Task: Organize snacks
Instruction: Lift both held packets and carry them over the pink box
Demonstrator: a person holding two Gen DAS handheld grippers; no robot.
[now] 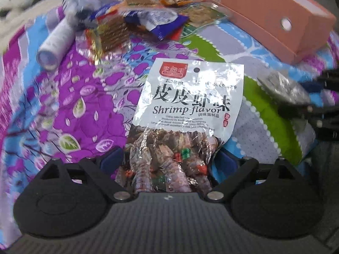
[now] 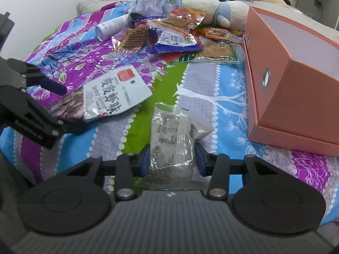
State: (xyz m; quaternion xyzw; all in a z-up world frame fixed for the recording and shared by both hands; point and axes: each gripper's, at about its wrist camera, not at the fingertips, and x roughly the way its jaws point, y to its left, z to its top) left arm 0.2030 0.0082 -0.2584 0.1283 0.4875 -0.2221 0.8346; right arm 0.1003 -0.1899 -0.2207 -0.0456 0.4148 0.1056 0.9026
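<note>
A white "Shrimp flavor" packet (image 1: 190,97) lies flat on the patterned bedspread (image 1: 74,105). My left gripper (image 1: 169,160) stands wide open astride its lower end, the blue pads (image 1: 112,160) clear of its sides. The right wrist view shows the same packet (image 2: 114,93) with the left gripper (image 2: 71,108) around its end. A crumpled grey see-through packet (image 2: 171,139) sits between the pads (image 2: 146,160) of my right gripper (image 2: 172,160), which touch both of its sides. In the left wrist view that grey packet (image 1: 281,89) and the right gripper (image 1: 296,97) show at the right edge.
An open salmon-coloured cardboard box (image 2: 296,89) stands on the bed to the right, also seen as the box (image 1: 275,14). A heap of several snack packets (image 2: 175,40) lies at the far side, with a white tube (image 2: 112,26) and a plush toy (image 2: 211,8) beside it.
</note>
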